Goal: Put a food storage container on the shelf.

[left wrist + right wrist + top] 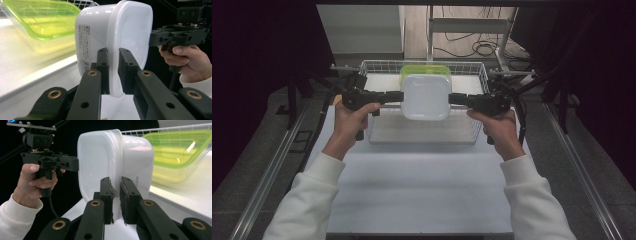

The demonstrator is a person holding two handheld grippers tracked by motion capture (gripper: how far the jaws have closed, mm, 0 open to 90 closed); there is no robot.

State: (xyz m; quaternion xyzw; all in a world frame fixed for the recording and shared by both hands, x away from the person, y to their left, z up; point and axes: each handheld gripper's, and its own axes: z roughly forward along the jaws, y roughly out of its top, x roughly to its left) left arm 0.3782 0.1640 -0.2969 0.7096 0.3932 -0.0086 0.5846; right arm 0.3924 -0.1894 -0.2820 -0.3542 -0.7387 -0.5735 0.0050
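Hanging at frame centre above the wire basket (472,135), the white lidded plastic container (426,97) is pinched on opposite rims by the left gripper (401,96) and right gripper (451,98), both equally near.

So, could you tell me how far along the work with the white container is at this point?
Done: both grippers, left gripper and right gripper, are clamped on opposite rims of the white container. In hand: it hangs in the air over the wire basket, in front of the green container. Left: setting it down somewhere; likely outside the basket, though that is a guess.
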